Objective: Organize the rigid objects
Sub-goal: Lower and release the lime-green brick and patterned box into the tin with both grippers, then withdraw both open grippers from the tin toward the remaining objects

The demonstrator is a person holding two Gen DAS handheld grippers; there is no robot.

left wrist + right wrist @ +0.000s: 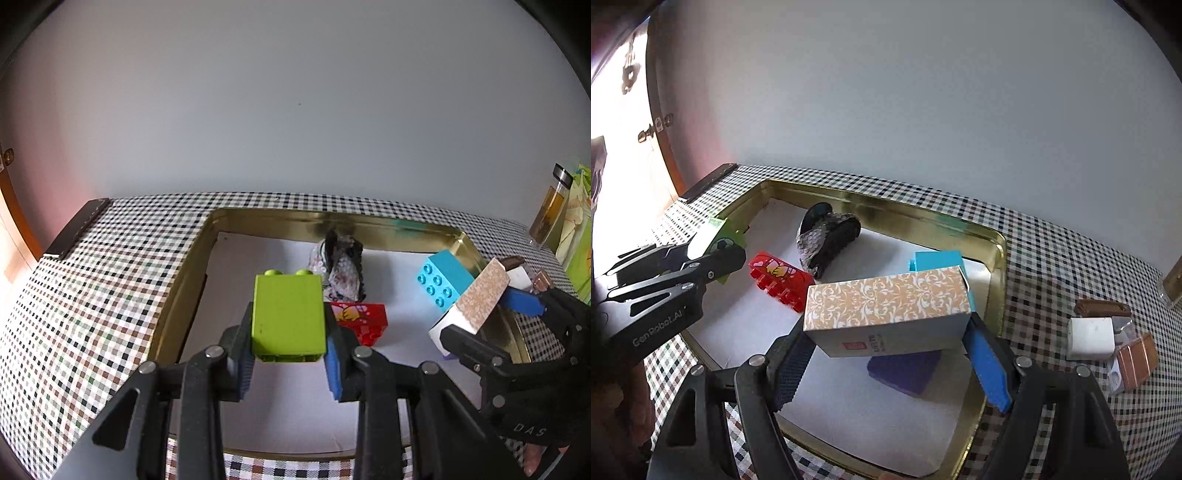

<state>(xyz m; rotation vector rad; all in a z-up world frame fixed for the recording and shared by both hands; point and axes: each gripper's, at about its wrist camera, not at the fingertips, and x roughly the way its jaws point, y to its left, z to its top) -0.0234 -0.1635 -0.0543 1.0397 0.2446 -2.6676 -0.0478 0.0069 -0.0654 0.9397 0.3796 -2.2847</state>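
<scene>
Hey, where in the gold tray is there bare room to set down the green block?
Bare white liner runs along the tray's left wall, beside the red brick. The right side is crowded: blue brick, purple piece, patterned box.

You have a lime-green block [288, 317] clamped studs-away above the gold tray [266, 216], a patterned box [886, 310] held lengthwise over it, with a red brick [777, 278], grey rock [827, 240], turquoise brick [441, 278] inside.

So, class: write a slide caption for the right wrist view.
Right gripper carries a patterned box over the gold tray.
</scene>
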